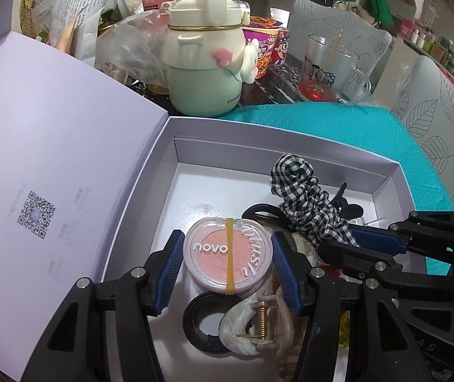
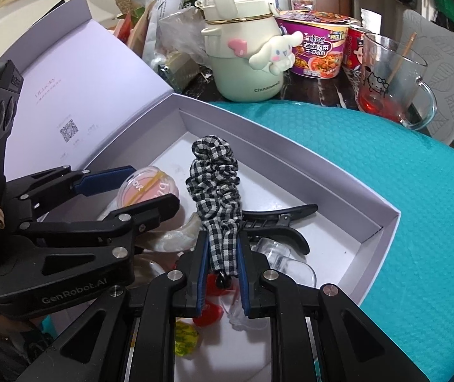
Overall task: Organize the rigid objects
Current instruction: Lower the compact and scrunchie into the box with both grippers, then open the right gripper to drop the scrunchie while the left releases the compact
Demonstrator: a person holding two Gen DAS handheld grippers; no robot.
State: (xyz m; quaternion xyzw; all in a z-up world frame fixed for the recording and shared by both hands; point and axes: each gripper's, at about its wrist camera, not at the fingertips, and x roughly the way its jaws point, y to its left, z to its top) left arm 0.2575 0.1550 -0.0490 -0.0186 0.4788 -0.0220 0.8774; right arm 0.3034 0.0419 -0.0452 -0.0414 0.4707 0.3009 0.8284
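Note:
An open white box (image 1: 258, 127) lies on a teal mat, its lid (image 1: 52, 159) folded back to the left. My left gripper (image 1: 227, 243) is shut on a round pink blush compact (image 1: 227, 254) with a yellow rubber band, held low inside the box. Below it lie a black ring (image 1: 201, 321) and a pearly hair claw (image 1: 242, 328). My right gripper (image 2: 223, 242) is shut on a black-and-white checked scrunchie (image 2: 214, 172) that stands up from its pads over the box (image 2: 290, 146). The left gripper (image 2: 144, 187) shows at the left of the right wrist view.
A black hair clip (image 2: 277, 219), clear clips (image 2: 277, 254) and small red and yellow pieces (image 2: 207, 315) lie in the box. Behind it stand a pale green bottle (image 1: 201, 73), a glass mug (image 1: 328, 67), a noodle cup (image 2: 316, 44) and piled papers and bags.

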